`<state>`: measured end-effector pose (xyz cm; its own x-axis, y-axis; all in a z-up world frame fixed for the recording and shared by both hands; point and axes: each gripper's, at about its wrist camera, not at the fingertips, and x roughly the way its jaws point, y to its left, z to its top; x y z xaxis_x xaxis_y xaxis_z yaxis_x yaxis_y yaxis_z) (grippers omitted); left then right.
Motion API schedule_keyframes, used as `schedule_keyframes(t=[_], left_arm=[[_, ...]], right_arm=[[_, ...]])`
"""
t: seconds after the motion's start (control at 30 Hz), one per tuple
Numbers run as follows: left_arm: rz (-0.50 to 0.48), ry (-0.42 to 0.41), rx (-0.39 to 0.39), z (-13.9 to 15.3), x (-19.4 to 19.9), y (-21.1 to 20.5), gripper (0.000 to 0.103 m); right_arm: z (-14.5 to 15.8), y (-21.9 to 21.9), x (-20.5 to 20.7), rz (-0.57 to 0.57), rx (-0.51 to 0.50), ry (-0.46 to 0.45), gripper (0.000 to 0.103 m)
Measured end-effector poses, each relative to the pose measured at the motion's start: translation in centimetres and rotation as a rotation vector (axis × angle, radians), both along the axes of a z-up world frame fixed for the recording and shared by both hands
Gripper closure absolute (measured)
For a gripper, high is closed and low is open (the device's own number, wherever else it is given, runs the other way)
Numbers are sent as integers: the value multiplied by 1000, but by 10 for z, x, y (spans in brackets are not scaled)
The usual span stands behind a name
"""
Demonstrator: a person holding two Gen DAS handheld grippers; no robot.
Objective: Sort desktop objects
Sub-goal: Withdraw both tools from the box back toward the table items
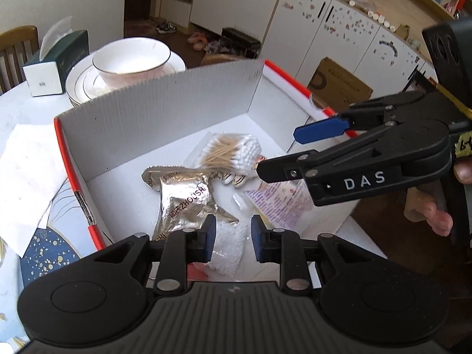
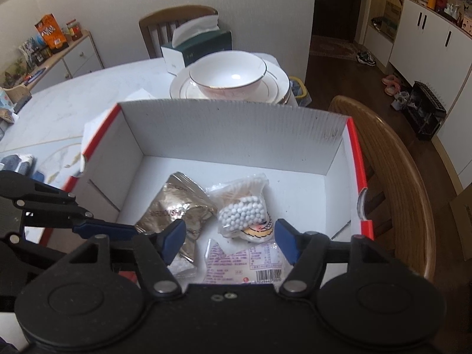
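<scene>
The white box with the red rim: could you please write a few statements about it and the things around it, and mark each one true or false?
1. A bag of cotton swabs lies inside the box. True.
2. The silver foil pouch lies on the table outside the box. False: it lies in the box.
3. The bowl stands on a stack of plates. True.
4. The right gripper is shut on the swab bag. False: it is open and holds nothing.
5. The left gripper is open. True.

Home dining room: bowl (image 2: 227,72), chair (image 2: 177,26)
</scene>
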<state>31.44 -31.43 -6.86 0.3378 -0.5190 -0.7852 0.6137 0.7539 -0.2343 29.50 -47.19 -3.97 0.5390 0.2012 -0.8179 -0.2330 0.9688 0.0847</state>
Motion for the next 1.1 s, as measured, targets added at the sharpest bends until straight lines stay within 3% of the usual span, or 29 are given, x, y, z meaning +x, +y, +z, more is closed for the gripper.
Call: schedule_keyframes(t=[0.4, 0.43, 0.53, 1.1], left_arm=[[32, -94, -35, 19, -24, 15, 78], [33, -99, -37, 20, -25, 16, 72], [41, -117, -54, 24, -30, 22, 35], [95, -187, -118, 43, -59, 68, 16]], right_arm=[[19, -4, -27, -13, 58, -64, 35], [20, -4, -29, -17, 57, -73, 35], [24, -5, -36, -28, 66, -92, 35], [37, 18, -71, -75, 112, -153, 33]])
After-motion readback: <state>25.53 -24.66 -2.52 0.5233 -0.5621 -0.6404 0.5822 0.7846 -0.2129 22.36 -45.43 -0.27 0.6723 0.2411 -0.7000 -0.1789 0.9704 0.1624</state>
